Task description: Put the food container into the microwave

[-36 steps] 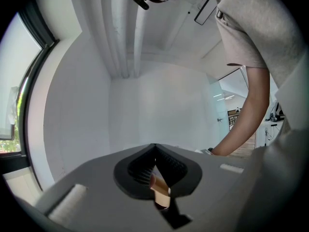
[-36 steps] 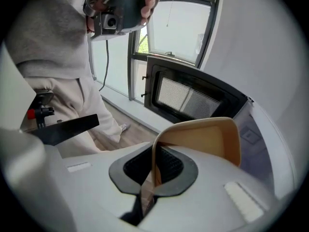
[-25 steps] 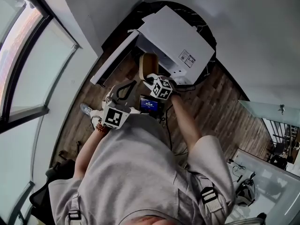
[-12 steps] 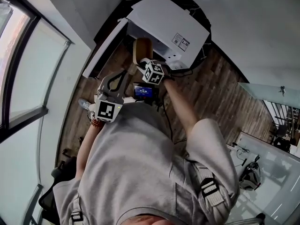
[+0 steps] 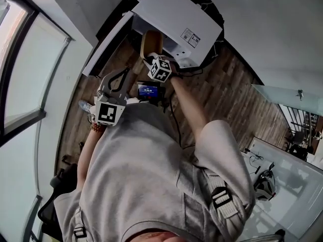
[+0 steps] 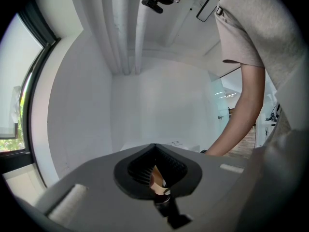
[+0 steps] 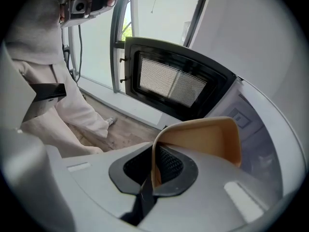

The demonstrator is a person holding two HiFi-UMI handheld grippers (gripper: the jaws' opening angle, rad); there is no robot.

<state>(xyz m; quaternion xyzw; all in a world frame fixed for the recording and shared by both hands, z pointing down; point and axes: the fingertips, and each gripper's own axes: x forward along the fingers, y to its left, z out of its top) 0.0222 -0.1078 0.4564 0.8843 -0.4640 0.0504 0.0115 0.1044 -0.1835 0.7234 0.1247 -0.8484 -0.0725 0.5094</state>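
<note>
R claw (image 5: 150,58) carried food container (image 5: 151,42) closer to microwave (image 5: 176,14) opening.

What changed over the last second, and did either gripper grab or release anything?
The right gripper carried the container slightly closer to the open microwave. Nothing was grabbed or released: it stays shut on the container's rim, the left gripper stays shut and empty, and the door stays open.

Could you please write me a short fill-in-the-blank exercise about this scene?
1. The right gripper clamps the food container in its jaws; the left gripper holds ___.
2. The microwave has its door standing ___.
3. The microwave's casing is coloured ___.
Missing words: nothing; open; white.
</note>
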